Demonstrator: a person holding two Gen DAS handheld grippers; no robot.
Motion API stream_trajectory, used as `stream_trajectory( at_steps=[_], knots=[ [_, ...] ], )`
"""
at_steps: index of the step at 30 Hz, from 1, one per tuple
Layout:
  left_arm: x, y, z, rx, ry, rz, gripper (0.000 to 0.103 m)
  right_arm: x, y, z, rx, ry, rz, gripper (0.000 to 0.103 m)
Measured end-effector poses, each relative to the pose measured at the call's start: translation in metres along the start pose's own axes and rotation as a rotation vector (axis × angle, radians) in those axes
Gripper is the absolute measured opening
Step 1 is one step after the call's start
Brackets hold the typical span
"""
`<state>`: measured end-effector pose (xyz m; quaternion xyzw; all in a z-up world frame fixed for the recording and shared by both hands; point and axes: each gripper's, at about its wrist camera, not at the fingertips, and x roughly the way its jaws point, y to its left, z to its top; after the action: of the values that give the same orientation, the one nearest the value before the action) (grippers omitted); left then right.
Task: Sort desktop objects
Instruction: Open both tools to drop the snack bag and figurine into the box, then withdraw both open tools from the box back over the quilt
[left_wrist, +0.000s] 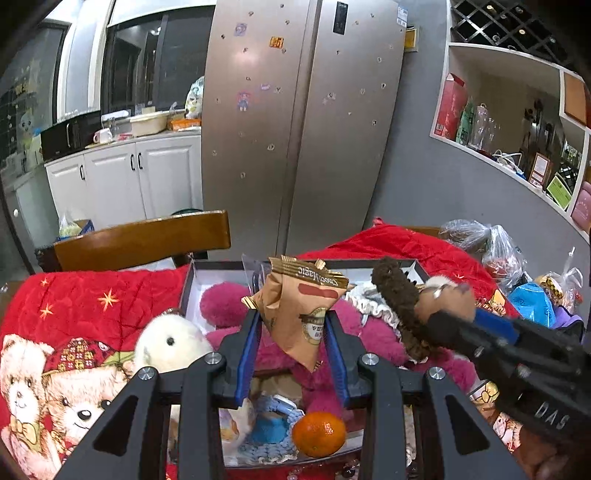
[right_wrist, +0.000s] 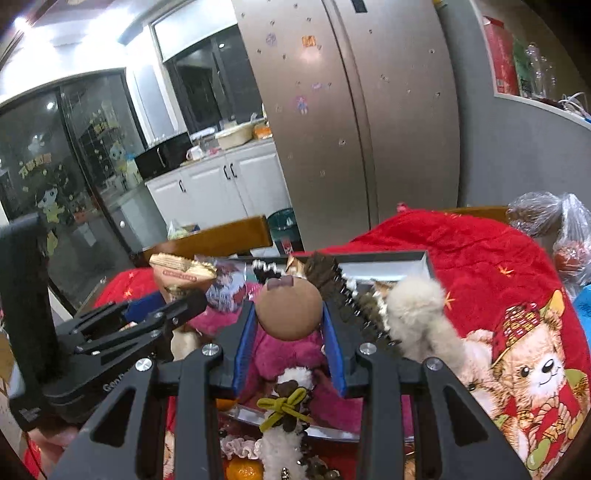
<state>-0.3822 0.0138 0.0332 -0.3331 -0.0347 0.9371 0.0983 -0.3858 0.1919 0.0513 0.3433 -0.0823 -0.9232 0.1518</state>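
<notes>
My left gripper (left_wrist: 291, 321) is shut on a brown snack packet (left_wrist: 303, 306), held upright above an open grey box (left_wrist: 221, 267). The box holds a pink plush (left_wrist: 229, 302), a tangerine (left_wrist: 318, 434) and a blue crochet piece (left_wrist: 271, 428). My right gripper (right_wrist: 288, 314) is shut on the round brown head of a plush toy (right_wrist: 288, 314), also above the box (right_wrist: 388, 264). In the left wrist view the right gripper (left_wrist: 443, 317) reaches in from the right with that toy (left_wrist: 448, 299). In the right wrist view the left gripper (right_wrist: 184, 301) carries the packet (right_wrist: 183, 275) at the left.
A red bear-print cloth (left_wrist: 74, 306) covers the table. A white plush (left_wrist: 170, 341) lies left of the box and a cream fluffy toy (right_wrist: 417, 306) right of it. Plastic bags (left_wrist: 495, 251) crowd the far right. A wooden chair back (left_wrist: 144, 238) and a fridge (left_wrist: 303, 129) stand behind.
</notes>
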Motion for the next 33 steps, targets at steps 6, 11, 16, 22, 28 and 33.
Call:
stream_trajectory(
  at_steps=[6, 11, 16, 22, 28, 33],
  knots=[
    [0.006, -0.01, -0.006, 0.043, 0.019, 0.005, 0.035, 0.01, 0.002, -0.005, -0.007, 0.029, 0.005, 0.036],
    [0.004, -0.011, -0.004, 0.055, 0.004, 0.014, 0.035, 0.011, 0.002, -0.007, -0.014, 0.027, 0.001, 0.036],
    [0.006, -0.008, -0.004, 0.053, 0.009, 0.018, 0.035, 0.009, -0.002, -0.007, -0.004, 0.028, -0.014, 0.036],
    [0.006, -0.006, -0.005, 0.046, -0.002, 0.037, 0.058, 0.007, 0.005, -0.007, -0.028, 0.017, -0.016, 0.037],
    [0.004, -0.002, -0.005, 0.031, 0.006, 0.068, 0.095, -0.008, 0.007, -0.004, -0.053, -0.035, -0.058, 0.07],
    [0.004, -0.003, -0.005, 0.04, 0.028, 0.048, 0.103, -0.02, 0.004, 0.0, -0.06, -0.095, -0.065, 0.103]
  ],
)
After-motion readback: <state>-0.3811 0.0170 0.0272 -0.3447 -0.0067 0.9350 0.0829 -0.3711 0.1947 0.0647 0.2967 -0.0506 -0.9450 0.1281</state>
